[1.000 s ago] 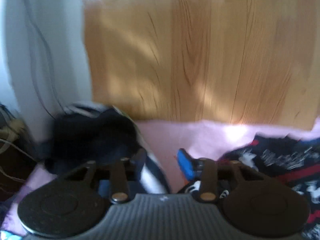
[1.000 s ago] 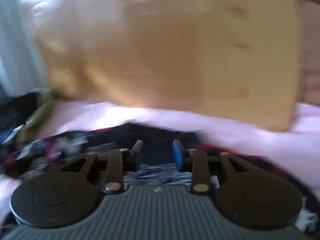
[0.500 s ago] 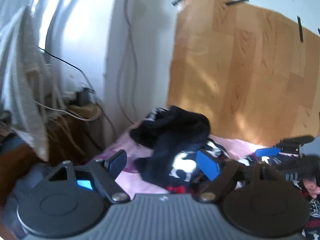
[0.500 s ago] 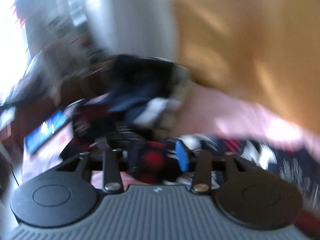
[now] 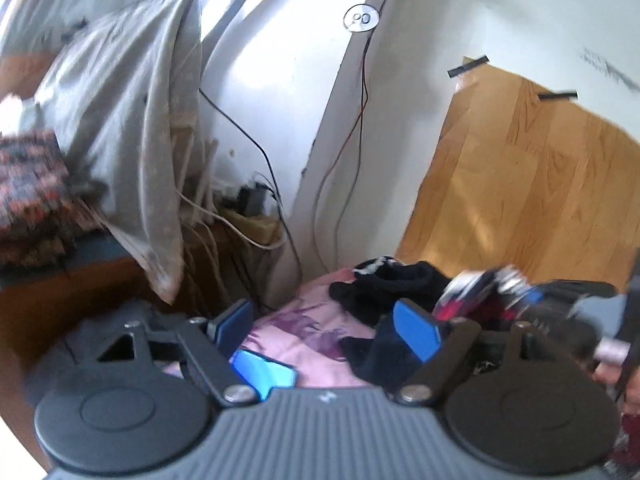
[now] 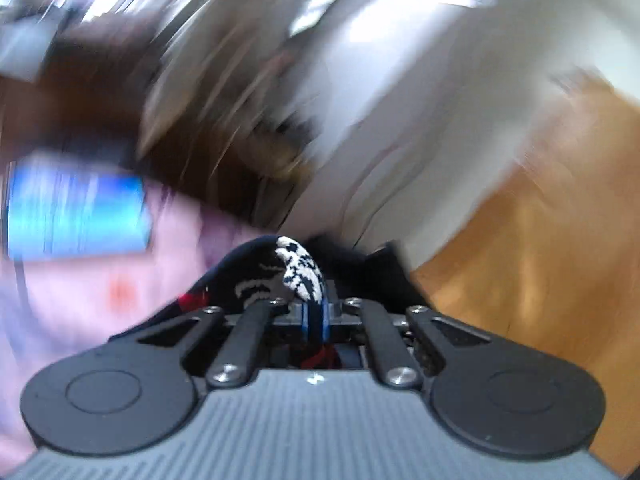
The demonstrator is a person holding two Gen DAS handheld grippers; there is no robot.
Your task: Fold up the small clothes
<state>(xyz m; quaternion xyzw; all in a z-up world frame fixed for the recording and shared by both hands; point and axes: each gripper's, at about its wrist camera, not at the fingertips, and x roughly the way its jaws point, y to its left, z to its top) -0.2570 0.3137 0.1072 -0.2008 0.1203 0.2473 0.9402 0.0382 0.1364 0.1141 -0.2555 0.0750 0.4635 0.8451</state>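
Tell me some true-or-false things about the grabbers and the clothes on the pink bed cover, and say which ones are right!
1. The right gripper is pinched shut on a dark patterned garment. True; its jaws have just been closing.
2. The left gripper is squeezing a sock. False: its jaws stand wide apart with nothing between them, having just opened.
3. A heap of dark clothes lies on the pink sheet. True.
4. The wooden panel lies flat on the sheet. False: it stands against the white wall, held by strips of dark tape.
5. A lit blue screen lies on the sheet near the left gripper. True.
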